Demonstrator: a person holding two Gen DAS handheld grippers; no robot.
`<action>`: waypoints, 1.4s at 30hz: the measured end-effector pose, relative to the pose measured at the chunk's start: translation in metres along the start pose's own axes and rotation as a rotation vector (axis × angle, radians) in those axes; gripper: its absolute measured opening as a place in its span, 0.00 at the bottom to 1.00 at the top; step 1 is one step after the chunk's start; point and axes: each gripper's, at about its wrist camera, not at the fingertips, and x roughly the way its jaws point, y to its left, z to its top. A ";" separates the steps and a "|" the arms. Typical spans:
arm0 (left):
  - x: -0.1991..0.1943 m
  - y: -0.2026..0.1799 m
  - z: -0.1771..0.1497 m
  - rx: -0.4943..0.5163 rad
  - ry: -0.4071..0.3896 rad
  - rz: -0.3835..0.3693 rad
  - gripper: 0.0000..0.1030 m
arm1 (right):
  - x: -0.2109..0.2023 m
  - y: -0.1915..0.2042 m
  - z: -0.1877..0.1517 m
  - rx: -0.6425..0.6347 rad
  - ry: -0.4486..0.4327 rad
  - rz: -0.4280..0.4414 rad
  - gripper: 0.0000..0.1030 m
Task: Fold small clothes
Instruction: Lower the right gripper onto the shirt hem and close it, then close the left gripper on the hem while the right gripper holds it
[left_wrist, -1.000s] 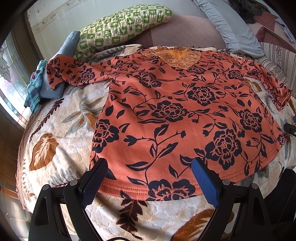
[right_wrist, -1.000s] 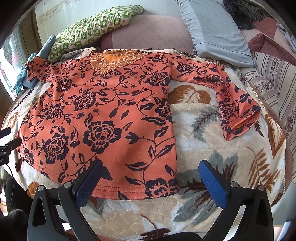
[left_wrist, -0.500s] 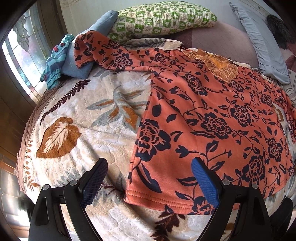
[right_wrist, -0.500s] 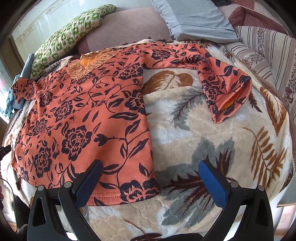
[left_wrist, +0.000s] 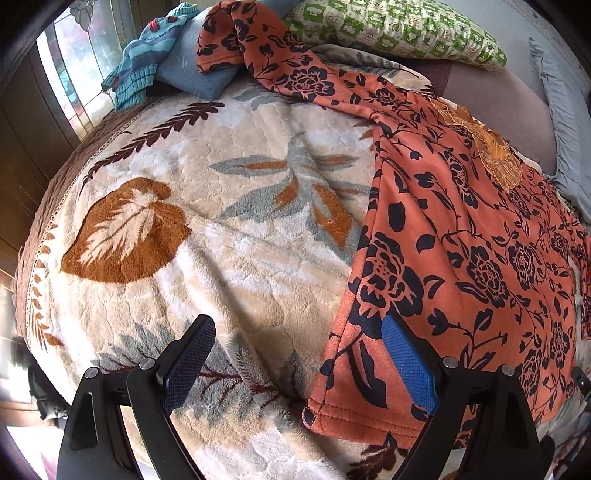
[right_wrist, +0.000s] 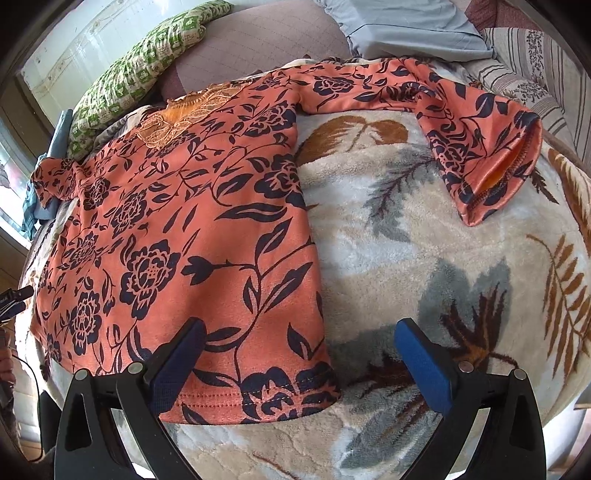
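An orange long-sleeved top with a dark floral print (left_wrist: 461, 240) lies spread flat on a leaf-patterned blanket (left_wrist: 207, 229). My left gripper (left_wrist: 299, 354) is open, low over the blanket at the top's left hem corner (left_wrist: 321, 410); its right finger sits over the fabric. In the right wrist view the top (right_wrist: 184, 236) fills the left half. My right gripper (right_wrist: 299, 354) is open and straddles the right hem corner (right_wrist: 314, 391). The right sleeve (right_wrist: 476, 140) lies bent on the blanket (right_wrist: 443, 258); the left sleeve (left_wrist: 258, 48) drapes over a blue cushion.
A green checked pillow (left_wrist: 399, 29) and a blue cushion (left_wrist: 192, 70) with a striped teal garment (left_wrist: 140, 62) lie at the bed's head by a window. A grey pillow (right_wrist: 402, 26) and striped bedding (right_wrist: 535, 62) lie at the back right. The bed edge runs just below both grippers.
Both grippers have moved apart and closer in: the left slid left to the top's left hem corner, the right slid right to the right hem corner. Both stay open.
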 end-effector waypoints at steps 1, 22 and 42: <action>0.003 0.001 0.000 -0.006 0.012 -0.008 0.89 | 0.002 0.003 0.000 -0.007 0.004 0.007 0.98; 0.022 -0.008 -0.022 0.059 0.089 -0.053 0.91 | 0.006 0.002 -0.013 -0.016 -0.009 0.095 0.80; -0.010 0.023 -0.036 -0.090 0.080 -0.185 0.18 | -0.026 -0.020 -0.019 0.027 -0.058 0.181 0.10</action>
